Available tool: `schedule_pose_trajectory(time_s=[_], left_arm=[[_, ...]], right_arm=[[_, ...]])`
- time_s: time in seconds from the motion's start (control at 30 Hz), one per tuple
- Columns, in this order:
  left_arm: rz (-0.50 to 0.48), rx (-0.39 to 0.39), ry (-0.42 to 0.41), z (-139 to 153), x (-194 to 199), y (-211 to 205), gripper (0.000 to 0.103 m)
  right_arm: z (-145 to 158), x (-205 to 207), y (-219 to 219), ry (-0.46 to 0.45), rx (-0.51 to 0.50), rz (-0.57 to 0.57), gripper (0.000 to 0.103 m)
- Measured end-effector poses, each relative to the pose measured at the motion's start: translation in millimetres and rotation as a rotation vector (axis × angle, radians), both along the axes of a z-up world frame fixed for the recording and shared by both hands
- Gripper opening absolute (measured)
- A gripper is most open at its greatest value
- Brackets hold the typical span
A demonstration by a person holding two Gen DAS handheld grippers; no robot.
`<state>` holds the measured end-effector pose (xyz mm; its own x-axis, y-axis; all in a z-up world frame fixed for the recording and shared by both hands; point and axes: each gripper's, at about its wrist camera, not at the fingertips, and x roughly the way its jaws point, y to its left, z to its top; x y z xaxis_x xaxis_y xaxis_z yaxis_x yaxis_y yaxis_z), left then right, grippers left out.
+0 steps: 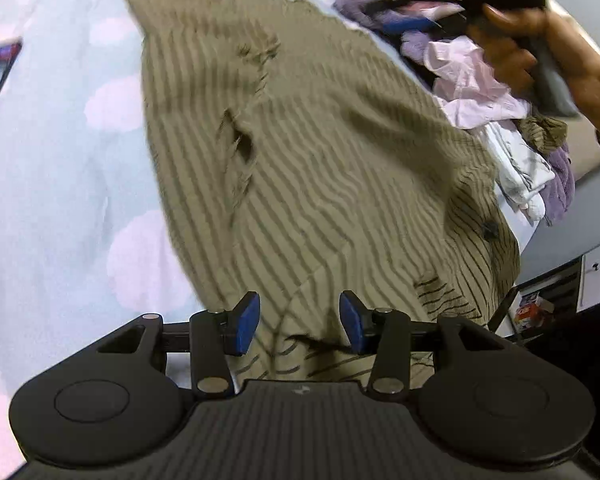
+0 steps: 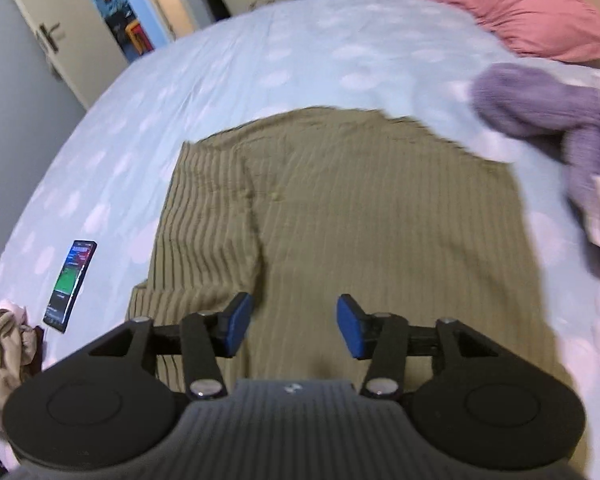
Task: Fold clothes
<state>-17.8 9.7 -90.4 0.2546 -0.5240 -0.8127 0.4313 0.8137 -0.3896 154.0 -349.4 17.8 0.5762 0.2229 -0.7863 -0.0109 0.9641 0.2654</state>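
**Striped shirt spread on the bed, both tools empty**

Lying flat on the pale blue bed sheet [image 2: 260, 60] is an olive striped shirt [image 2: 360, 208], partly folded, with one side panel turned in over the body; a dark button [image 1: 490, 231] shows near its edge in the left wrist view. Over the near hem hangs the left tool [image 1: 299, 324], its blue pads spread wide with nothing between them; the right tool [image 2: 294, 326] sits above the shirt's lower part, equally wide and empty. A hand [image 1: 540, 52] grips the right tool's handle at the top right of the left view; beside the shirt is a heap of unfolded clothes [image 1: 492, 92], lilac, white and purple. A pink pillow [image 2: 540, 20] lies at the far corner; a lit phone [image 2: 71, 286] rests on the sheet left of the shirt.
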Motion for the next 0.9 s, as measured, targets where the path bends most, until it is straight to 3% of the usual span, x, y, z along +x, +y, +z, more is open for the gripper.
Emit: schedule_pose_trajectory(time_s=[0.1,0.23,0.47,0.67,0.9], left_arm=[[-0.045,-0.005,-0.045,10.8,-10.8,-21.1,0.042],[-0.132,0.027,-0.112,19.9,-29.9,-57.8,0.044],[-0.185,0.008,-0.133,10.6,-56.0,-151.4,0.045],[-0.273,-0.028,-0.170,-6.8,-84.5,-248.8,0.045],[-0.395,0.049,-0.328,-23.7,-122.0,-326.0,0.045]], right_arm=[[5.2,-46.2,-50.1,0.008,0.004,-0.069,0.057],[-11.4,-97.5,-105.3,0.062,0.015,-0.149,0.057],[-48.5,-172.0,-173.2,0.171,0.065,-0.230,0.058],[-61.9,-193.5,-192.1,0.209,0.076,-0.210,0.062],[-55.4,-196.4,-213.3,0.173,0.113,-0.251,0.063]])
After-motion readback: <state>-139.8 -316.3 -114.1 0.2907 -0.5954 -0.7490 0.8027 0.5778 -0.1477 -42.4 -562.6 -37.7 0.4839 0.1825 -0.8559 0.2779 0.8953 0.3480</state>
